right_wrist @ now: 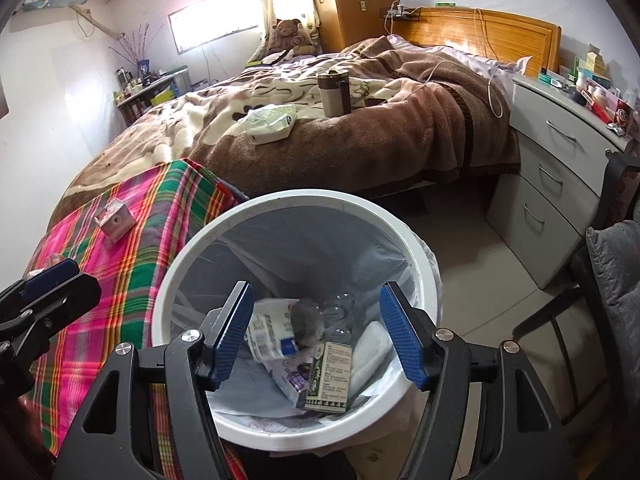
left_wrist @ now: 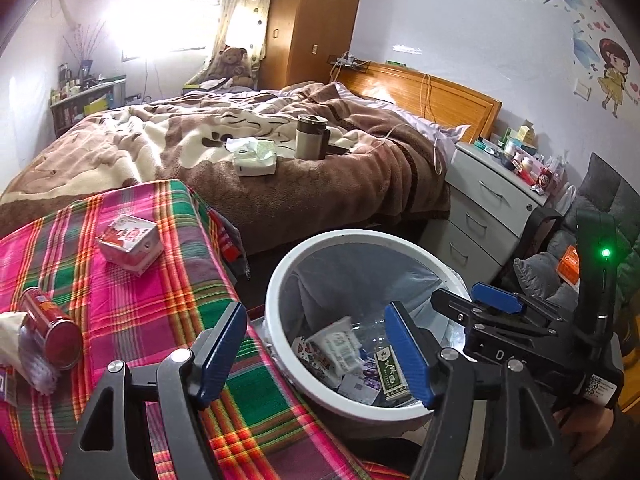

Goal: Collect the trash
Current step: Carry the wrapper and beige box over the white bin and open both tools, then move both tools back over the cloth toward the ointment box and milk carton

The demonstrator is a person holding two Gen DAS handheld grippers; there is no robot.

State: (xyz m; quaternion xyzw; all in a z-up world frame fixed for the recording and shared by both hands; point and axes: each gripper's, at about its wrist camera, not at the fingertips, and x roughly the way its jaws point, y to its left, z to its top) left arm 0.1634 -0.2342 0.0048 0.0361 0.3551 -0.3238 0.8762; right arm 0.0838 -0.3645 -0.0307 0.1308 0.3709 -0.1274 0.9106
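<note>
A white round trash bin (left_wrist: 276, 280) (right_wrist: 176, 264) with a clear liner stands beside the plaid-covered table (left_wrist: 168, 304) (right_wrist: 132, 248). Inside lie several pieces of trash, among them a green box (left_wrist: 390, 376) (right_wrist: 330, 376) and a white packet (left_wrist: 340, 350) (right_wrist: 268, 332). My left gripper (left_wrist: 318, 354) is open and empty over the table edge and bin rim. My right gripper (right_wrist: 318, 334) is open and empty directly above the bin; it also shows in the left wrist view (left_wrist: 496, 304). On the table lie a red can (left_wrist: 50, 328) and a pink-white carton (left_wrist: 130, 244) (right_wrist: 115, 218).
A bed with a brown blanket (left_wrist: 280, 168) (right_wrist: 360, 132) stands behind, carrying a tissue pack (left_wrist: 256, 156) and a mug (left_wrist: 310, 136). A white drawer unit (left_wrist: 488, 208) (right_wrist: 560, 184) is at the right, with a grey cushioned chair (right_wrist: 612, 280) nearer. A white cloth (left_wrist: 16, 344) lies by the can.
</note>
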